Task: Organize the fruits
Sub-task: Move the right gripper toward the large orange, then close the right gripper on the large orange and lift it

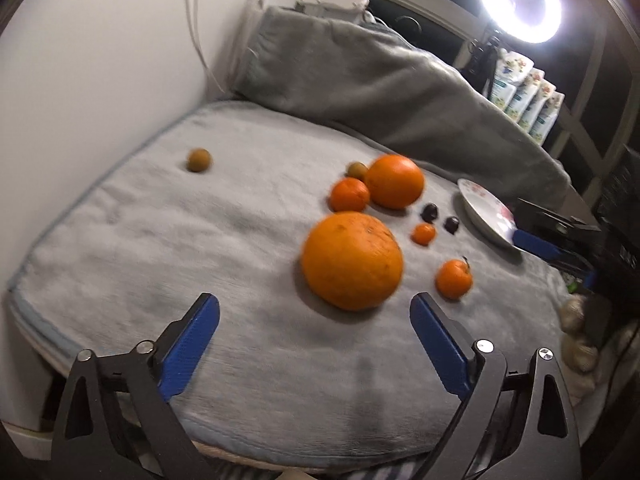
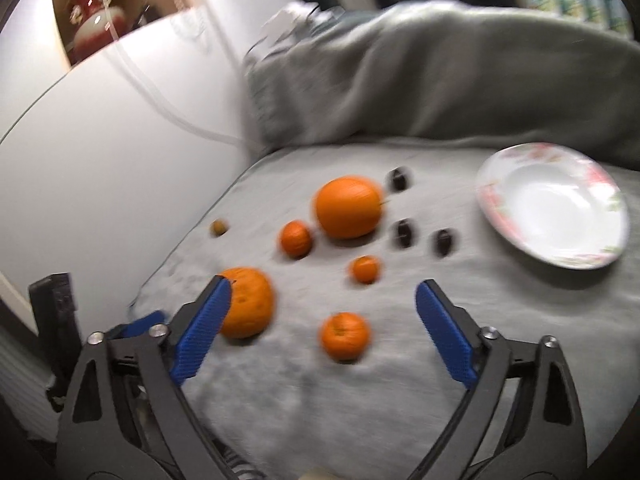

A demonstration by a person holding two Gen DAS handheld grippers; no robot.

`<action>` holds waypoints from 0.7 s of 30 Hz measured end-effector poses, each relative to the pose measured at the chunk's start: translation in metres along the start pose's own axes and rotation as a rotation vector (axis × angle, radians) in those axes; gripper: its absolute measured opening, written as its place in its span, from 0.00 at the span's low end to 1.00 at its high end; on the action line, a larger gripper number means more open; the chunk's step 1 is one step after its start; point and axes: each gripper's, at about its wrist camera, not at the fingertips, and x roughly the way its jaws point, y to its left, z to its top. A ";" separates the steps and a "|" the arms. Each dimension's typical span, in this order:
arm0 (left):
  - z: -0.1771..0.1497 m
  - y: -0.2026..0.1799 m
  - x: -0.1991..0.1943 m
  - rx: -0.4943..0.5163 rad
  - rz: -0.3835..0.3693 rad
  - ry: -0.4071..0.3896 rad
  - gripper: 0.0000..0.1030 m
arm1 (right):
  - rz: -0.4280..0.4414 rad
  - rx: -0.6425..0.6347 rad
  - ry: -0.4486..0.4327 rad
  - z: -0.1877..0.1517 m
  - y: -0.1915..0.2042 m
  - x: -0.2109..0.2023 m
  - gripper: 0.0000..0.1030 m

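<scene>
lying just ahead of the spread left gripper (image 1: 315,307) jaws, large orange (image 1: 351,260)

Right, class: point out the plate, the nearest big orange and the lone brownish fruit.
plate (image 2: 560,204): right wrist view, bare white bowl.
nearest big orange (image 1: 352,260): left wrist view, middle of peel.
lone brownish fruit (image 1: 199,159): left wrist view, its centre.

left gripper (image 1: 315,307) spread wide, right gripper (image 2: 323,294) likewise

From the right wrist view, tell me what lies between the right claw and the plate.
Only bare grey blanket lies between the open right claw and the plate; the dark fruits sit off to the side.
</scene>
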 end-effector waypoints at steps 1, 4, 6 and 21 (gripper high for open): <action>-0.001 -0.001 0.002 0.001 -0.009 0.007 0.87 | 0.030 -0.019 0.031 0.002 0.006 0.010 0.89; -0.001 -0.001 0.011 -0.015 -0.031 0.029 0.83 | 0.058 -0.067 0.112 0.007 0.019 0.037 0.88; -0.001 0.000 0.016 -0.028 -0.050 0.041 0.82 | 0.085 -0.079 0.157 0.009 0.025 0.051 0.87; 0.001 0.006 0.027 -0.061 -0.133 0.066 0.64 | 0.221 -0.041 0.361 0.008 0.030 0.108 0.73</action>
